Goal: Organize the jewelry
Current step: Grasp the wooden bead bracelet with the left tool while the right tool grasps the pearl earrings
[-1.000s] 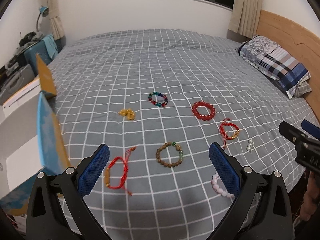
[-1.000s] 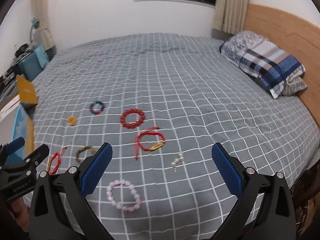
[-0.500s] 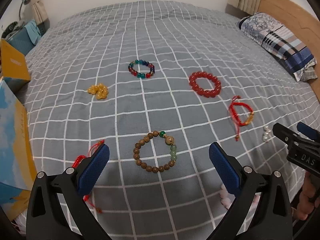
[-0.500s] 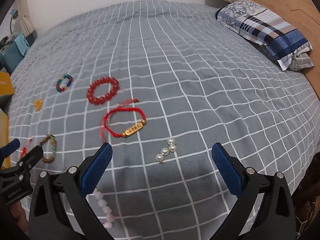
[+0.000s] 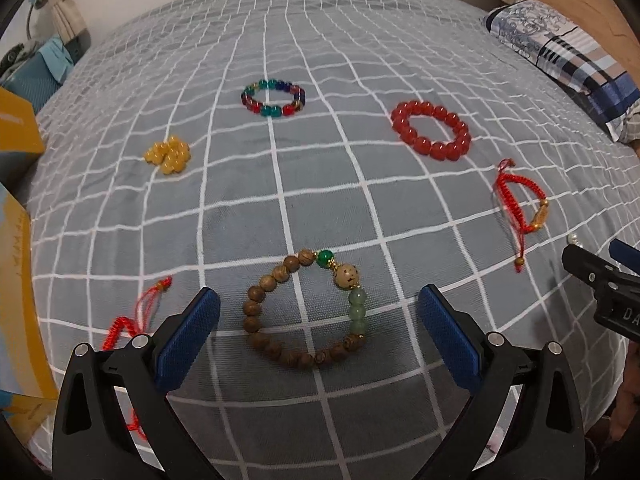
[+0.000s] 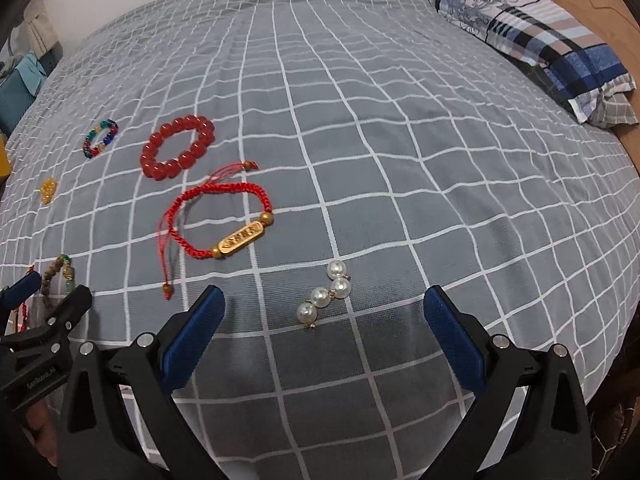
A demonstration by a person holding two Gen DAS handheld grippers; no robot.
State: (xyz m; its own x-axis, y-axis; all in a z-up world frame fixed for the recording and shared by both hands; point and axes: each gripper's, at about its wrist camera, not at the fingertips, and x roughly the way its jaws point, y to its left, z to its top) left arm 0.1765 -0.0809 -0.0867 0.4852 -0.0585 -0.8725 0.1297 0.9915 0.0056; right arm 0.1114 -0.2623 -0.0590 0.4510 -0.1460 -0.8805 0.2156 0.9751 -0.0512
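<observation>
Round wooden-bead bracelet, glossy pearls, checked bedspread

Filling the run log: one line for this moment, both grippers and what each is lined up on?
left gripper: open, over wooden bead bracelet | right gripper: open, over pearl earrings | contact: none | surface: bedspread

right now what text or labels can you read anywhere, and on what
"GenRobot.AI": white print on the body of the left tongs, seen from the right wrist view.
"DA": start of a cut-off label on the right tongs, seen from the left wrist view.
Gold plate on the red cord bracelet: embossed characters, too small to read.
Yellow box: print too blurred to read.
</observation>
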